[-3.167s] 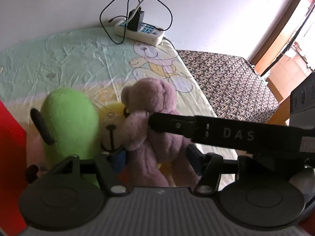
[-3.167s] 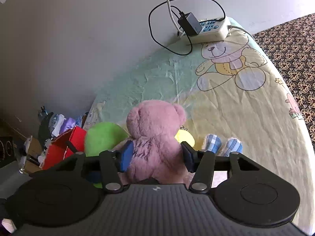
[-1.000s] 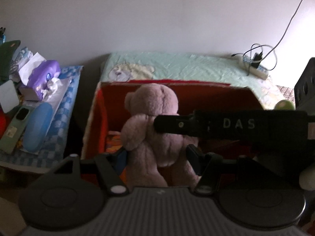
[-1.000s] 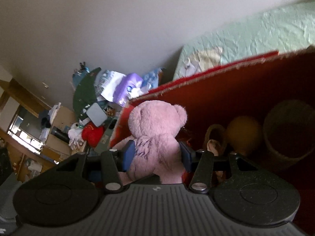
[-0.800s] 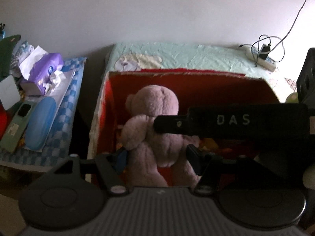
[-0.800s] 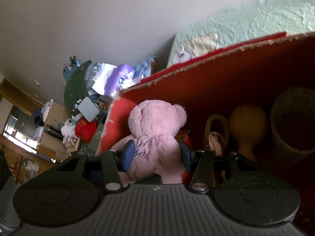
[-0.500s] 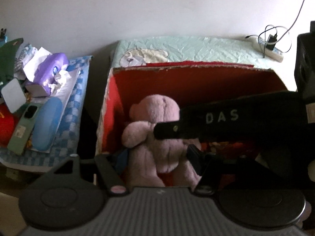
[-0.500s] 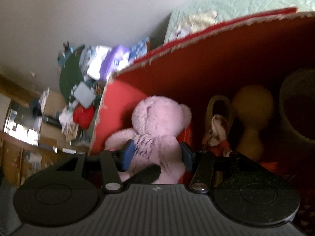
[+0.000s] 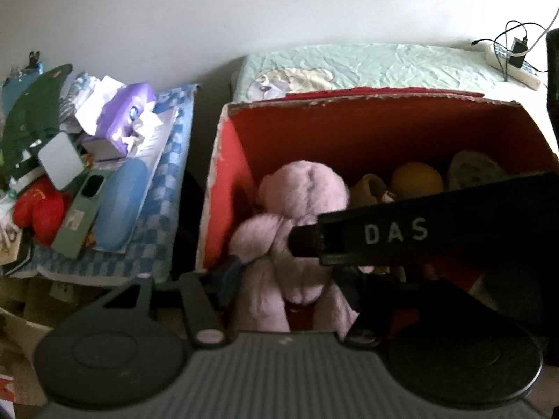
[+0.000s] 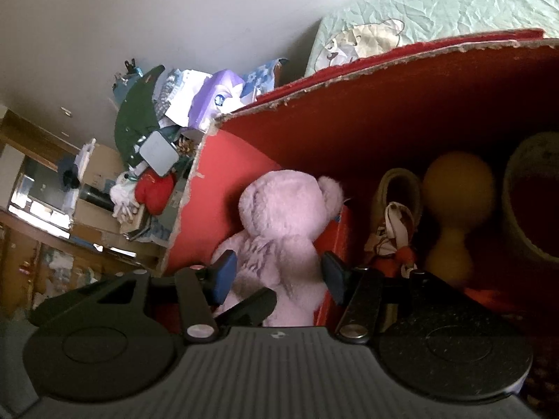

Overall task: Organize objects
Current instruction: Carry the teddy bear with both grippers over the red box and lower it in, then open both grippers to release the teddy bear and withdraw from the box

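A pink teddy bear (image 9: 300,209) sits low in the left end of a red cardboard box (image 9: 349,129), its back to both cameras. My left gripper (image 9: 288,277) is around its hips; its jaws are opening, and the pads still touch the plush. My right gripper (image 10: 277,274) is around the teddy bear (image 10: 286,223) at the waist. Its jaws are opening too, and a thin gap shows at its right pad. The right gripper's black finger (image 9: 401,234) crosses the left wrist view in front of the bear.
Inside the red box (image 10: 401,104) lie a yellow round toy (image 10: 457,181), a small doll (image 10: 394,230) and a woven basket (image 10: 531,192). Left of the box stands a cluttered side table (image 9: 164,174) with a purple tissue pack (image 9: 122,111). Behind is a bed (image 9: 367,66) with a power strip (image 9: 513,66).
The bear was carried from the bed to the red box and has sunk into it. Both views have tipped downward. Both pairs of jaws have widened a little.
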A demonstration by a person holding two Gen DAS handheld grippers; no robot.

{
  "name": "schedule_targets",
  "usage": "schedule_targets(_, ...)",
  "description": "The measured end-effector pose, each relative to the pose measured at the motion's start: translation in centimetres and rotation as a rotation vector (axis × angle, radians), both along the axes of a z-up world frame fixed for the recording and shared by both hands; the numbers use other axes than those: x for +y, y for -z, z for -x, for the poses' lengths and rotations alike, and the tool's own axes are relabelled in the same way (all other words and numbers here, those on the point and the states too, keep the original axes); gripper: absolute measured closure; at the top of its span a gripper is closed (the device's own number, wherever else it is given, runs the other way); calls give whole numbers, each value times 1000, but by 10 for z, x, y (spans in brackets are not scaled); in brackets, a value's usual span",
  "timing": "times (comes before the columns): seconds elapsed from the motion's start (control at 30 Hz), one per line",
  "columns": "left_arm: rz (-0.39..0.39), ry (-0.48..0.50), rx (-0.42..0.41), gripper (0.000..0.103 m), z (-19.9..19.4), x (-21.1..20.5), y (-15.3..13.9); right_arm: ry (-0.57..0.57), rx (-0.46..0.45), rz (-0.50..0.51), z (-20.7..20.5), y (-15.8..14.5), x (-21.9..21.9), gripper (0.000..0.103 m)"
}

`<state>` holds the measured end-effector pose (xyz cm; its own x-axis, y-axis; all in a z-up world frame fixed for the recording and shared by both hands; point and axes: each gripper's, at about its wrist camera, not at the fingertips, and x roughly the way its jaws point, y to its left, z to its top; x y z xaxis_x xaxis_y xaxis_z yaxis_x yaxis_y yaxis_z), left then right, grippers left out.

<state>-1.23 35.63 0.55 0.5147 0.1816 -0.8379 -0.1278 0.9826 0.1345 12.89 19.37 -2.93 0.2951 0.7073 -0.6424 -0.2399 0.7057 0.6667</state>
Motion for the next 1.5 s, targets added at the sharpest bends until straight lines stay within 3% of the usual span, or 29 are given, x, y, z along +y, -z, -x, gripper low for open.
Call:
schedule_targets(0.13, -4, -15, 15, 38, 1, -2, -1, 53, 5, -34, 1, -2, -12, 47)
schedule_targets(0.4, -33, -32, 29, 38, 2, -6, -2, 64, 37, -61, -6, 1, -8, 68)
schedule_targets(0.83, -56, -54, 20, 38, 6, -7, -9, 27, 1, -35, -4, -6, -5, 68)
schedule_targets(1.17, -74, -45, 7, 34, 13, -34, -20, 47, -108, -51, 27, -32, -57, 67)
schedule_targets(1.5, -99, -14, -19, 32, 28, -107, -38, 93, -203, -61, 72, -54, -138, 67)
